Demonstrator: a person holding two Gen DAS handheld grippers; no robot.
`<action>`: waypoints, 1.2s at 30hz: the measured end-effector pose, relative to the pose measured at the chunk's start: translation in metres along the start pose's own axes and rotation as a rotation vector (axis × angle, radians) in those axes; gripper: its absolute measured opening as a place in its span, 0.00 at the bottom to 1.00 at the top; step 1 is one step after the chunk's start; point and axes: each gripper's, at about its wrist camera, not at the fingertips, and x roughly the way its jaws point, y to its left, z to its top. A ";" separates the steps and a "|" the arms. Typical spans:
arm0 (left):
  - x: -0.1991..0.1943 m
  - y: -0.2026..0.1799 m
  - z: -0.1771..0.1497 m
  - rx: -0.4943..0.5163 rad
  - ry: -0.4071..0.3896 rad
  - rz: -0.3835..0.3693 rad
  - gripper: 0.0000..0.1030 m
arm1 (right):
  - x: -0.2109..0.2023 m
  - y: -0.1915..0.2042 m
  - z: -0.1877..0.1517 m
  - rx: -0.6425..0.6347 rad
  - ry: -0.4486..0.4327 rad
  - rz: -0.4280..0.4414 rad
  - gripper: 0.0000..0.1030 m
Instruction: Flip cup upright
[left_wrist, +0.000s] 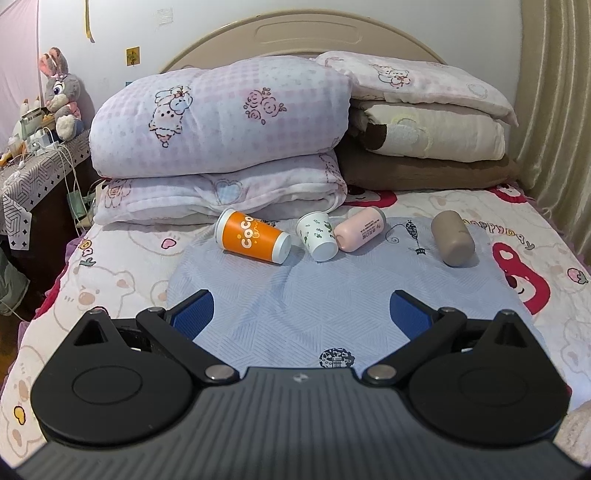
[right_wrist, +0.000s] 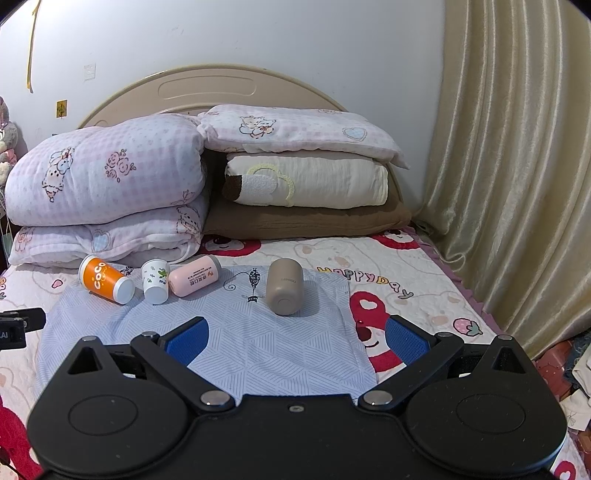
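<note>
Sideways, orange cup (left_wrist: 252, 236), white cup (left_wrist: 317, 236), both toppled

"CoCo" is printed in white letters along the side of the orange cup (left_wrist: 252, 237), which lies on its side on the bed. "HAPPYDAY" is spelled in coloured letters on the cartoon bedsheet (right_wrist: 373, 281). Dark characters are printed on the pink bottle (right_wrist: 194, 275), but they are too small to be read. A faint brand mark is seen on the beige bottle (right_wrist: 284, 286), and it cannot be made out.
</note>
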 end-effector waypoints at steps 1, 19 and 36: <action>0.001 0.000 -0.001 -0.006 0.004 0.000 1.00 | 0.000 0.000 0.000 0.000 0.000 0.000 1.00; 0.009 0.001 -0.004 -0.003 0.028 -0.002 1.00 | 0.006 0.000 -0.003 0.003 0.008 -0.003 1.00; 0.013 -0.002 -0.007 0.006 0.039 0.004 1.00 | 0.003 0.002 -0.001 -0.007 0.004 -0.005 1.00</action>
